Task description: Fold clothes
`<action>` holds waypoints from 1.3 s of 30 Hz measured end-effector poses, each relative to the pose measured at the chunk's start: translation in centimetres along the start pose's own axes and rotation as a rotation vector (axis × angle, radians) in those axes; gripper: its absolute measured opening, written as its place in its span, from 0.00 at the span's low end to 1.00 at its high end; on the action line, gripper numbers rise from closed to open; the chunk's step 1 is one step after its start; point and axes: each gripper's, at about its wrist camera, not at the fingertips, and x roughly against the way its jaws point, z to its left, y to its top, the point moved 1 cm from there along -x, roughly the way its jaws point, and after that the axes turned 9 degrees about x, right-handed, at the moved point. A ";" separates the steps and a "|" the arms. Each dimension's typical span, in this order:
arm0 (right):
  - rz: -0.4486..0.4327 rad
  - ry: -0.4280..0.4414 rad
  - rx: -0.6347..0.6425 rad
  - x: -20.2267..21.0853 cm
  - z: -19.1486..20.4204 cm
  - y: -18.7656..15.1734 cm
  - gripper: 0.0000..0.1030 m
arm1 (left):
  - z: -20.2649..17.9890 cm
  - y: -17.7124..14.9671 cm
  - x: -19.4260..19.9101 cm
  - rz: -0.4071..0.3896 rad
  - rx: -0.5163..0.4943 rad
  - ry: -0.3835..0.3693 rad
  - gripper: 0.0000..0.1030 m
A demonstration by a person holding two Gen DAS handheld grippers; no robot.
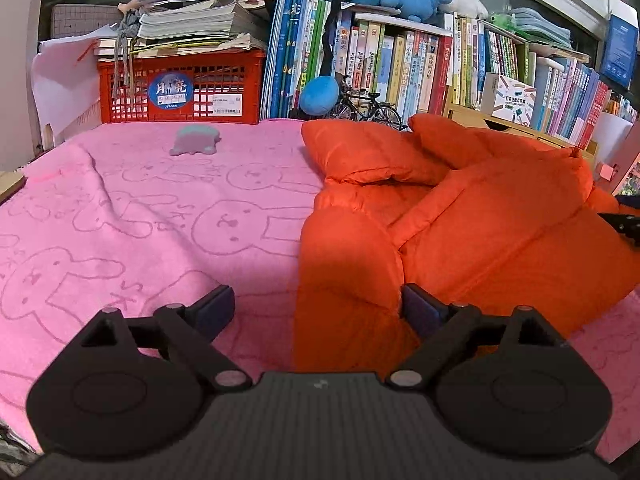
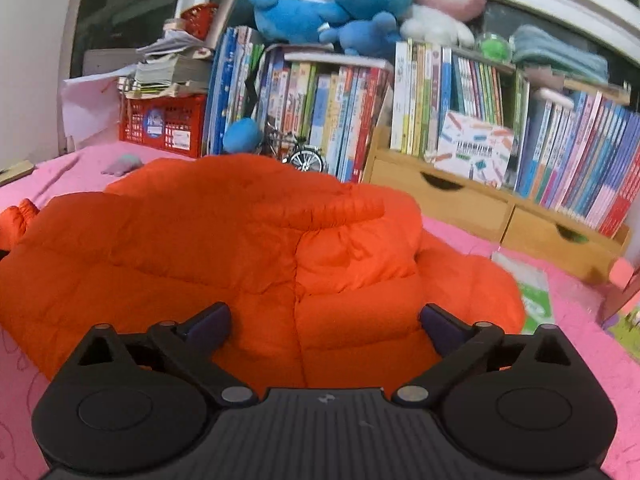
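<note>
A puffy orange down jacket [image 1: 472,216] lies bunched on a pink rabbit-print blanket [image 1: 152,216], its sleeve folded across the top. My left gripper [image 1: 318,306] is open at the jacket's near left edge. Its right finger is over the orange fabric and its left finger is over the pink blanket, with nothing pinched. In the right wrist view the jacket [image 2: 240,248] fills the middle. My right gripper [image 2: 324,320] stands wide open just above the near hem, and the pads do not press on the cloth.
A red crate [image 1: 180,88] under stacked papers stands at the blanket's far edge, beside rows of books [image 1: 400,64] with plush toys [image 2: 360,4] on top. A small grey plush [image 1: 196,140] lies on the blanket. Right of the jacket are wooden drawers [image 2: 460,200] and a green-white booklet [image 2: 536,292].
</note>
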 end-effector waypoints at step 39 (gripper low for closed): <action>-0.023 0.078 -0.182 0.4 -4.8 0.9 1.00 | -1.2 1.4 -0.1 -0.042 0.043 -0.233 0.90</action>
